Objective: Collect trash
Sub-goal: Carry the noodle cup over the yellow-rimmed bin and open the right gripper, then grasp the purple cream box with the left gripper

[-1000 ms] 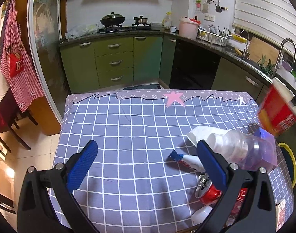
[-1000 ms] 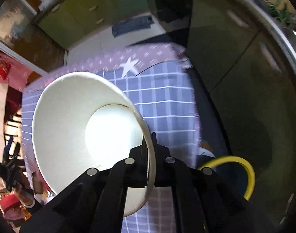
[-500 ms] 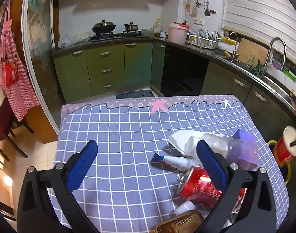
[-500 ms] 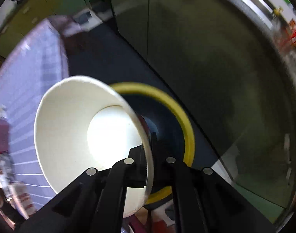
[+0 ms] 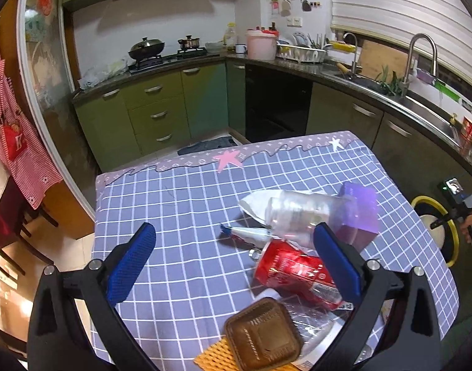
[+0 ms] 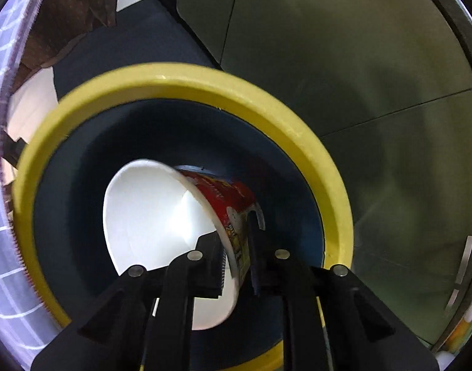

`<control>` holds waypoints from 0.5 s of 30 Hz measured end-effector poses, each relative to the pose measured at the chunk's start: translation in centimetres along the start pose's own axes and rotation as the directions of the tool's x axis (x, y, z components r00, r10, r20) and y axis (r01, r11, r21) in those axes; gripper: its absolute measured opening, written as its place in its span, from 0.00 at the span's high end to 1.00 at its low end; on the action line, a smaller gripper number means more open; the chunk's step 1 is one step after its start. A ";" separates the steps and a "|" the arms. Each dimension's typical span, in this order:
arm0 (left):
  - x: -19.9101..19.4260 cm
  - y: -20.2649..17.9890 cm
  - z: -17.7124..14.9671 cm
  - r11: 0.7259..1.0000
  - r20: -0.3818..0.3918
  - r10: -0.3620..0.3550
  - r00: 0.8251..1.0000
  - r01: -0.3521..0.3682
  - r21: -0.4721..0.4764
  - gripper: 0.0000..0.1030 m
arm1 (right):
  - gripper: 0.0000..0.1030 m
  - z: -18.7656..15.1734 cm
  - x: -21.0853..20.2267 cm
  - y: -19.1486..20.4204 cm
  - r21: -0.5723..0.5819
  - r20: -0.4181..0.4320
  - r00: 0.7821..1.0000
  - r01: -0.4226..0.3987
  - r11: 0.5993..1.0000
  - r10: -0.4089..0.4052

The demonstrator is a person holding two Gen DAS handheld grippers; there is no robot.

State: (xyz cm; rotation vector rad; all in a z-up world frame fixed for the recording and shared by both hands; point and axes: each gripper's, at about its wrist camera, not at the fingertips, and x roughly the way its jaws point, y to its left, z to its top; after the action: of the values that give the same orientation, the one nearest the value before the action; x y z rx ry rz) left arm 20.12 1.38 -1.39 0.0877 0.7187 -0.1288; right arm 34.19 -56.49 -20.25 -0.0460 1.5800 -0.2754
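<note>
My right gripper [image 6: 236, 244] has opened and hangs over a yellow-rimmed dark bin [image 6: 186, 80]. A red and white paper noodle cup [image 6: 161, 225] sits loose between the parted fingers, its mouth toward me, inside the bin's opening. In the left wrist view the cup [image 5: 432, 230] and bin [image 5: 438, 204] show beside the table's right edge. My left gripper [image 5: 236, 253] is open and empty above the table, near a red soda can [image 5: 294, 272], a clear plastic bottle [image 5: 301, 213], a purple box [image 5: 359, 210] and a brown plastic tray [image 5: 263, 334].
A blue checked tablecloth [image 5: 174, 204] covers the table. A blue-capped tube [image 5: 248, 232] and white wrapper [image 5: 254, 204] lie by the bottle. Green kitchen cabinets [image 5: 161, 114] and a counter with a sink [image 5: 421, 99] stand behind and to the right. A chair [image 5: 7, 216] stands at the left.
My right gripper carried the cup from over the table down to the bin and opened, so the cup has slipped forward. My left gripper pulled back and up, bringing more trash into view.
</note>
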 end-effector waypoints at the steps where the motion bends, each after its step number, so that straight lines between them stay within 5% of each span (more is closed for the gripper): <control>1: 0.0 -0.3 0.0 1.000 -0.005 -0.008 1.000 0.008 0.005 0.06 | 0.87 0.0 0.2 0.2 0.004 -0.002 1.000 -0.011 1.000 0.011; 15: 1.0 -4.1 0.6 0.992 -0.097 -0.083 0.992 0.091 0.087 0.06 | 0.87 0.4 -1.8 1.2 0.011 0.048 0.999 -0.018 1.000 0.018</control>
State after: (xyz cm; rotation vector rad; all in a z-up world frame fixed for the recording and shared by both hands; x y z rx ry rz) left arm 20.68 -2.82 -1.76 0.1503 0.8101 -0.2422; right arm 34.84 -55.05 -18.74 -0.0289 1.5303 -0.2676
